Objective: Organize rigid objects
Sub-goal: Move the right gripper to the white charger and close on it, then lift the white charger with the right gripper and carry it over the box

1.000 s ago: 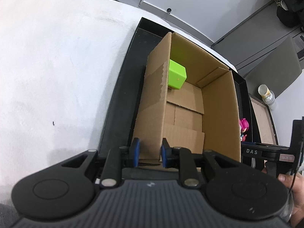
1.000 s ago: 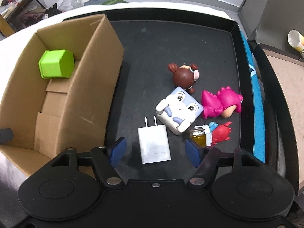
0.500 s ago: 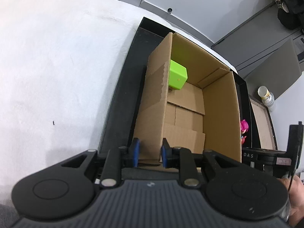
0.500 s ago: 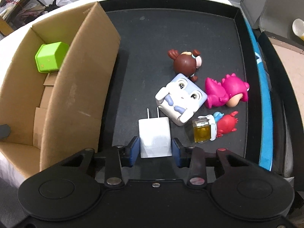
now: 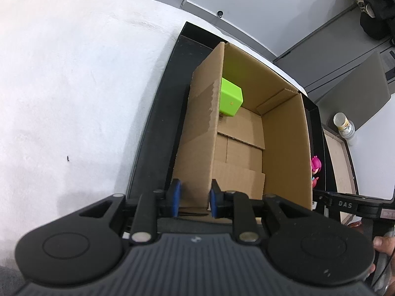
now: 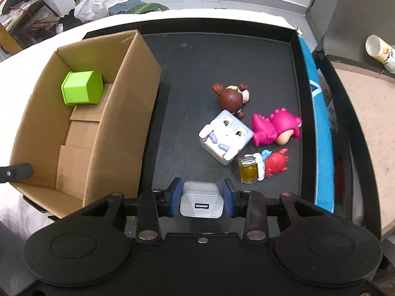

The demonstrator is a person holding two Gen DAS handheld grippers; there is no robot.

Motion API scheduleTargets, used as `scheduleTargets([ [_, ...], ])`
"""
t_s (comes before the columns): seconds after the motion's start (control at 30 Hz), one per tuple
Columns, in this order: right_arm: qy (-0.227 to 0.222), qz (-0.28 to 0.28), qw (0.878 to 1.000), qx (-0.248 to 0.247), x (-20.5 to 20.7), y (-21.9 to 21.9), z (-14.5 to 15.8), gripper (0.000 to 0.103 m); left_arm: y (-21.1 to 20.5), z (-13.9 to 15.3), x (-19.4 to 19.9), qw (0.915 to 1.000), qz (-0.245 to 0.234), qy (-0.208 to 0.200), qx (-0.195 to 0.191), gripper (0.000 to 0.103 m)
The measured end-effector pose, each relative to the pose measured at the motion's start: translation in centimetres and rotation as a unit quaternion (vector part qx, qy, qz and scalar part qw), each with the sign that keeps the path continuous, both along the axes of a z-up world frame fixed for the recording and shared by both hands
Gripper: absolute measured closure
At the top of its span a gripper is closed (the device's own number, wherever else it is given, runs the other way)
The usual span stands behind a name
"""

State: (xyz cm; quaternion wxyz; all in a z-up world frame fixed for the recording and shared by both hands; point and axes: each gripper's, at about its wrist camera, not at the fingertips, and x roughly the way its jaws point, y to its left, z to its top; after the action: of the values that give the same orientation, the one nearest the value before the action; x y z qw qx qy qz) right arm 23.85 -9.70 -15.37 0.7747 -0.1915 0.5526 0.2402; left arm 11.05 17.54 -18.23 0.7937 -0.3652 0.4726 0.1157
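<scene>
Grip achieved: right gripper [image 6: 202, 199] has clamped and lifted the white USB wall charger [image 6: 202, 203], ready for the brown cardboard box [image 6: 138, 113], whose wall left gripper [image 5: 193, 194] pinches

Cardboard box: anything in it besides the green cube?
No. In the right wrist view the cardboard box holds only the green cube; the rest of its floor is bare flaps.

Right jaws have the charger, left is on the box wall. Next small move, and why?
Probably carry the white charger left over the cardboard box and release beside the green cube: right gripper grips it clear of the tray, left gripper steadies the wall.
</scene>
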Motion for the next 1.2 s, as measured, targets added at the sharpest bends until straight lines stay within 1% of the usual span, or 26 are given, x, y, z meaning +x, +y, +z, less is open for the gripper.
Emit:
scheduleTargets([
  [0.03, 0.004, 0.0, 1.0, -0.001, 0.1, 0.0, 0.2, 0.1, 0.0, 0.0, 0.0, 1.0, 0.0, 0.0, 0.0, 0.081],
  [0.07, 0.01, -0.005, 1.0, -0.002, 0.2, 0.2, 0.3, 0.102, 0.0, 0.0, 0.0, 1.0, 0.0, 0.0, 0.0, 0.081],
  [0.17, -0.001, 0.002, 1.0, -0.005, 0.2, 0.7, 1.2, 0.102, 0.0, 0.0, -0.1, 1.0, 0.0, -0.001, -0.001, 0.081],
  [0.27, 0.009, -0.001, 1.0, -0.012, 0.5, 0.7, 0.8, 0.101, 0.0, 0.0, -0.1, 1.0, 0.001, -0.001, -0.001, 0.081],
  [0.33, 0.014, -0.009, 1.0, -0.021, 0.6, 0.6, 0.2, 0.096, 0.0, 0.0, -0.1, 1.0, 0.001, -0.001, -0.002, 0.081],
  [0.4, 0.024, -0.015, 0.999, -0.028, 0.6, 0.3, -0.4, 0.082, 0.0, 0.0, 0.0, 1.0, 0.0, 0.0, -0.002, 0.081],
  [0.47, 0.016, -0.016, 0.999, -0.033, 0.4, -0.1, -0.6, 0.053, 0.0, 0.1, 0.0, 1.0, -0.001, 0.0, -0.001, 0.081],
  [0.5, 0.014, -0.017, 0.999, -0.04, 0.4, -0.3, -0.8, 0.051, 0.0, 0.1, 0.0, 1.0, -0.001, 0.0, -0.001, 0.081],
  [0.6, 0.026, -0.029, 0.998, -0.056, 0.5, -1.0, -1.7, 0.05, 0.0, 0.1, 0.1, 1.0, -0.001, 0.001, -0.001, 0.081],
  [0.7, 0.027, -0.047, 0.996, -0.067, 0.7, -1.8, -2.2, 0.05, 0.0, 0.1, 0.1, 1.0, -0.001, 0.0, -0.001, 0.081],
  [0.83, 0.055, -0.067, 0.994, -0.071, 1.2, -2.6, -3.5, 0.05, 0.0, 0.0, 0.1, 1.0, -0.002, 0.0, 0.0, 0.081],
  [0.97, 0.067, -0.07, 0.992, -0.079, 1.3, -2.7, -4.4, 0.05, 0.0, 0.0, 0.1, 1.0, -0.002, 0.0, 0.0, 0.081],
  [1.1, 0.067, -0.07, 0.992, -0.083, 1.8, -2.5, -5.1, 0.048, -0.1, -0.1, 0.1, 1.0, -0.002, 0.002, 0.001, 0.081],
  [1.2, 0.079, -0.066, 0.989, -0.105, 1.8, -2.5, -6.3, 0.053, -0.1, 0.0, 0.1, 1.0, -0.002, 0.002, 0.001, 0.081],
])
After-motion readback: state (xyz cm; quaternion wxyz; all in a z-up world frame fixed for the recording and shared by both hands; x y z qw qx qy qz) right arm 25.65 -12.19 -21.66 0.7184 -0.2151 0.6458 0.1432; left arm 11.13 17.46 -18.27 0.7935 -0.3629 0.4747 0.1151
